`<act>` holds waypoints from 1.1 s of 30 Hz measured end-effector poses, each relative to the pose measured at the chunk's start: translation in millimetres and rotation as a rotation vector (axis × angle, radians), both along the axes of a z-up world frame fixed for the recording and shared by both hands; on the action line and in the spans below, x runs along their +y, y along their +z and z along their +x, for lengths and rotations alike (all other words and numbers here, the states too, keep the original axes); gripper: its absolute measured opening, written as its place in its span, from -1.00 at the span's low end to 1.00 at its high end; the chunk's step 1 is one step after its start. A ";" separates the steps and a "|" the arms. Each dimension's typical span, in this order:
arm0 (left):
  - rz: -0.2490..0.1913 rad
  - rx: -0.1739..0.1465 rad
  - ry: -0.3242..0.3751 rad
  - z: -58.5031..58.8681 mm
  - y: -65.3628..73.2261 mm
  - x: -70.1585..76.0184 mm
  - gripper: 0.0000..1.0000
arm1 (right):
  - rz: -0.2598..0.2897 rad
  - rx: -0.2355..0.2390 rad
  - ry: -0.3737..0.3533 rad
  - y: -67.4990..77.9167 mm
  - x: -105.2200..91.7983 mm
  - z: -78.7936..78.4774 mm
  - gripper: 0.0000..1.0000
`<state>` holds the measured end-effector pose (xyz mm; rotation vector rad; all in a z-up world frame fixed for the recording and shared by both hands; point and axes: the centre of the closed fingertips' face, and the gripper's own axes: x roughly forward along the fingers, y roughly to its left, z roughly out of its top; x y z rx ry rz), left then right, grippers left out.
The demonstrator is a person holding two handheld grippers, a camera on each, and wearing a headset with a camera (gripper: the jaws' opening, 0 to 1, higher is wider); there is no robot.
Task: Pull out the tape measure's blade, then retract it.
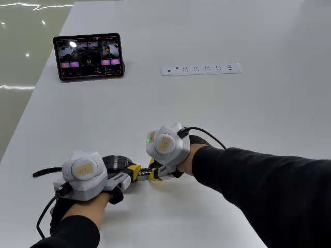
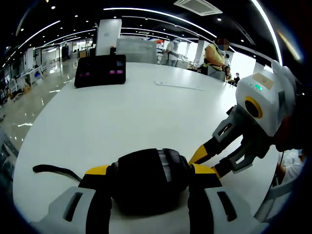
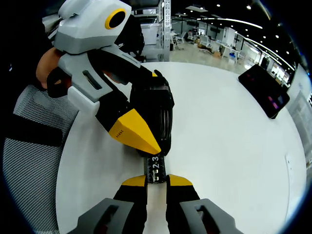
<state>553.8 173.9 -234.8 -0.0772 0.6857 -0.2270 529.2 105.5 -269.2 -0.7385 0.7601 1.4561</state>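
Observation:
A black tape measure sits on the white table with my left gripper shut on its body, one yellow-tipped jaw on each side. In the head view the case lies just ahead of the left gripper. A short length of black blade, printed with the numbers 2 and 3, sticks out of the case. My right gripper is shut on the blade's end. In the head view the right gripper sits close to the case, and the blade spans the small gap between them.
A tablet with a lit screen stands at the back left, and a white power strip lies at the back middle. The tape measure's black strap trails left. The table's left edge is near. A mesh chair is behind.

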 end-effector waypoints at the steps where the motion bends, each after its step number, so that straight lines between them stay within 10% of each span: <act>1: 0.000 0.000 0.000 0.0 0.0 0.0 0.17 | 0.003 0.001 -0.001 -0.1 0.9 0.2 -0.80; 33: -0.001 -0.004 0.001 -0.3 -0.2 -0.9 0.18 | 0.031 0.019 -0.022 -1.4 17.1 0.2 -0.79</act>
